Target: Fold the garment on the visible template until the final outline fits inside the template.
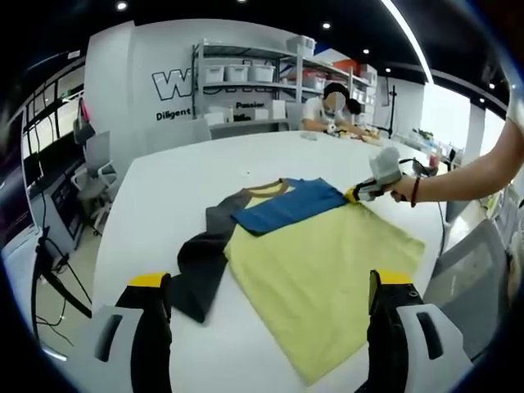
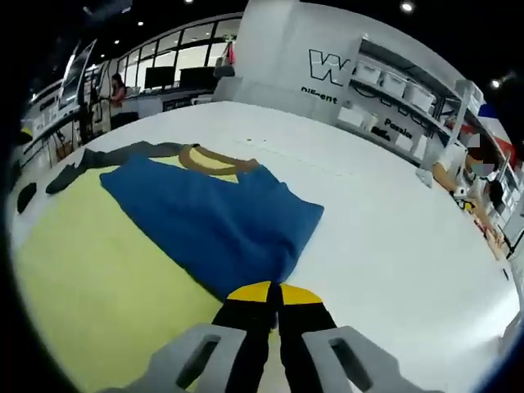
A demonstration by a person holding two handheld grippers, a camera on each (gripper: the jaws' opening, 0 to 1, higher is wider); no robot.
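Clearly the garment, a yellow T-shirt with 1 blue sleeve and 1 dark grey sleeve, lies flat on the white table, the blue sleeve folded across the chest. In the right gripper view the right gripper has its jaws pressed together at the blue sleeve's lower corner, at 6 o'clock, apparently pinching the cloth there; in the left gripper view it sits at 2 o'clock beside the collar. The left gripper hovers with its jaws wide apart at 6 o'clock, holding nothing, the shirt's hem between them. My worry: if the pinch has caught the yellow layer underneath, lifting would drag the body and spoil the fold; a thin grip could slip. No template outline can be made out. Bare table lies open at 12 o'clock and 9 o'clock, while the near edge sits close to the grey sleeve at 7 o'clock.
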